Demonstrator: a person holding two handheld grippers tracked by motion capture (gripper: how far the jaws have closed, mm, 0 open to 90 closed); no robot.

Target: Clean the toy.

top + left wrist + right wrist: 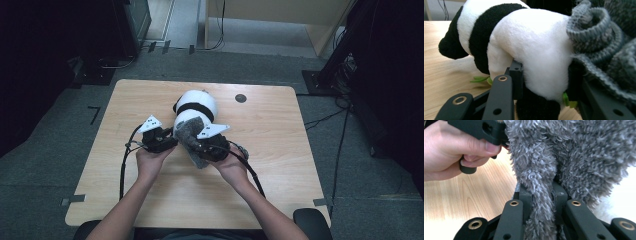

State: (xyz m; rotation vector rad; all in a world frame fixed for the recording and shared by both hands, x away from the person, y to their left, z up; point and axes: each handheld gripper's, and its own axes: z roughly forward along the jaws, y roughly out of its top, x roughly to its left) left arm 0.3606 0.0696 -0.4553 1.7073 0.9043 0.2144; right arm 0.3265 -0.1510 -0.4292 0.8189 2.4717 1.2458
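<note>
At the high view's centre, the left gripper (pixel 167 138) clamps the black-and-white plush panda (pixel 196 106) on the wooden table (pixel 270 150); the right gripper (pixel 204 148), closed tight, pinches the fuzzy grey knit hat (pixel 189 129). Best stretch its opening wide over the panda.

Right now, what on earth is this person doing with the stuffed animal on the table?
A person sits at a light wooden table with a black two-jaw tool in each hand, apparently dressing a black-and-white plush panda. The left tool has its jaws around the panda's white rear end. The right tool is shut on a fold of a fuzzy grey knitted garment, held against the panda's back end. The garment is bunched there, not pulled over the toy.
</note>
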